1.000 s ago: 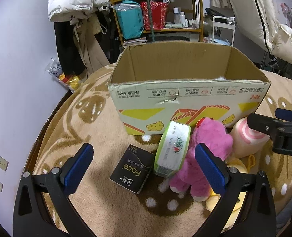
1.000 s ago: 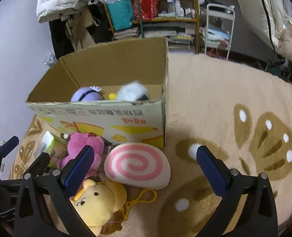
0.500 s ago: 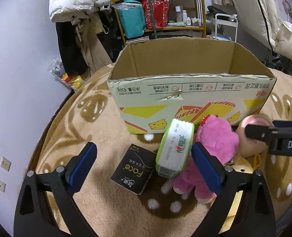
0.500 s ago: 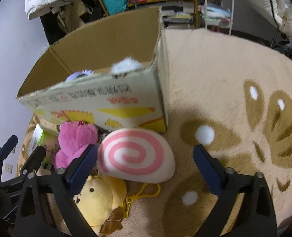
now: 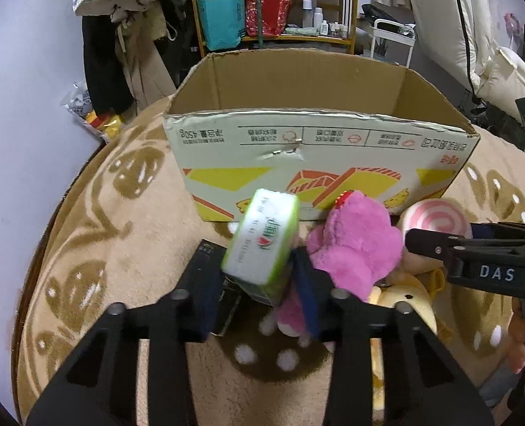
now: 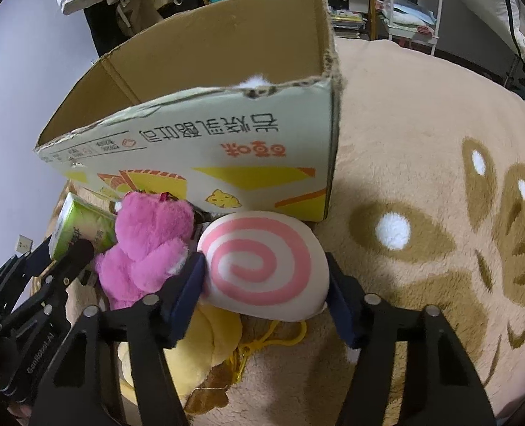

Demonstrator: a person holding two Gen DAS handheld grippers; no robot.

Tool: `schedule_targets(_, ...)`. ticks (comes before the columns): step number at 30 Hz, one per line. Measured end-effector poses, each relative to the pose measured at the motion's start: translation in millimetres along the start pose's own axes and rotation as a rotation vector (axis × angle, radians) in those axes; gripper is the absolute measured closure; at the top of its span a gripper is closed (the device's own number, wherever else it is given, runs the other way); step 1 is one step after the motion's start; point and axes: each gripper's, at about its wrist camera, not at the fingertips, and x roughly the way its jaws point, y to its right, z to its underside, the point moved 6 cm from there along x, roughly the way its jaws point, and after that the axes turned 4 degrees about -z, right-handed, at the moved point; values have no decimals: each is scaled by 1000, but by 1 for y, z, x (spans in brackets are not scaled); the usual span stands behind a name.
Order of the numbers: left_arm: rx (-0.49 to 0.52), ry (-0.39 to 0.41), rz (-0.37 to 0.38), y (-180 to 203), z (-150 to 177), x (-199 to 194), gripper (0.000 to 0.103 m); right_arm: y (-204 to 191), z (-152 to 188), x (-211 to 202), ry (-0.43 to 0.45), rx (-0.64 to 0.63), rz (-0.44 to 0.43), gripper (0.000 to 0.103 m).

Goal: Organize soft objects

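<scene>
My left gripper (image 5: 259, 291) is shut on a green and white tissue pack (image 5: 262, 238), just in front of the open cardboard box (image 5: 319, 149). My right gripper (image 6: 266, 294) is shut on a white cushion with a pink swirl (image 6: 262, 269), at the box's right front corner. A pink plush toy (image 5: 355, 245) lies between the two, also in the right wrist view (image 6: 149, 245). A yellow plush (image 6: 198, 348) lies under my right gripper. White fluff (image 6: 255, 80) peeks over the box rim.
A black "Face" pack (image 5: 209, 259) lies partly hidden under my left gripper. The tan patterned rug (image 6: 440, 213) covers the floor. A shelf (image 5: 273, 3), hung coats (image 5: 120, 35) and a white rack (image 5: 390, 42) stand behind the box.
Both grippers moved forward and down and closed: the left on the tissue pack, the right on the swirl cushion. The tissue pack now sits tilted between the left pads.
</scene>
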Motion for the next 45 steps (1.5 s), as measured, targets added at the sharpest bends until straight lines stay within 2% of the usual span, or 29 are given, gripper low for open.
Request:
schedule_targets(10,17,41,-14,0,-4,-13,72,0,0,-7,21,-20,14,55)
schedule_targets(16,10,63,-20,-3,-4,-25,74,-5,4,-19,50,-56,40,58)
schedule_targets(21,5,80,-30,-4,-3,-35,74,-5,2,-39,115,-56,50,59)
schedule_targets(32,-35,77,-37,-16,1,-50,74,-21,2,-91,309,-98,1,59)
schedule_targets(37,-31,128,-69,-19,1,-67,74,-35,5,-108,376,-148,7,59)
schedule_targets(41,-53,167,-37,-21,0,-81,75,-42,5,-118,416,-167,7,59)
schedule_targets(45,-69,225,-47,-23,-5,-95,75,-42,3,-128,457,-174,8,59)
